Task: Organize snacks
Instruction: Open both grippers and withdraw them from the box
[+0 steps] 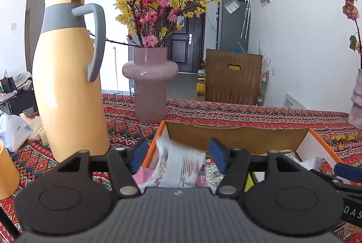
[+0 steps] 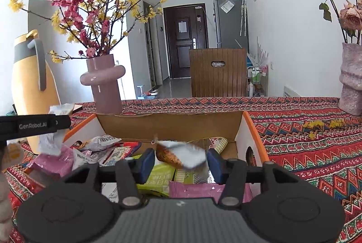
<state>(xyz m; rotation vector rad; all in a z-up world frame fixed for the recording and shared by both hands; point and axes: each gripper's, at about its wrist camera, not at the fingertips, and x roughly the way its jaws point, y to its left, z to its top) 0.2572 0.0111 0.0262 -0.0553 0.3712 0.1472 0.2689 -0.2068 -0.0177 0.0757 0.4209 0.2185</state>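
Our left gripper (image 1: 179, 156) stands with its jaws apart over the orange-rimmed cardboard box (image 1: 235, 135); a blurred white packet (image 1: 181, 163) with dark print lies between them, long axis running away from us. We cannot tell if it is touched. Our right gripper (image 2: 179, 163) is likewise spread around a brown-and-silver snack packet (image 2: 178, 156), tilted, brown end to the left. Both sit above mixed snacks in the box on the patterned tablecloth (image 2: 305, 145).
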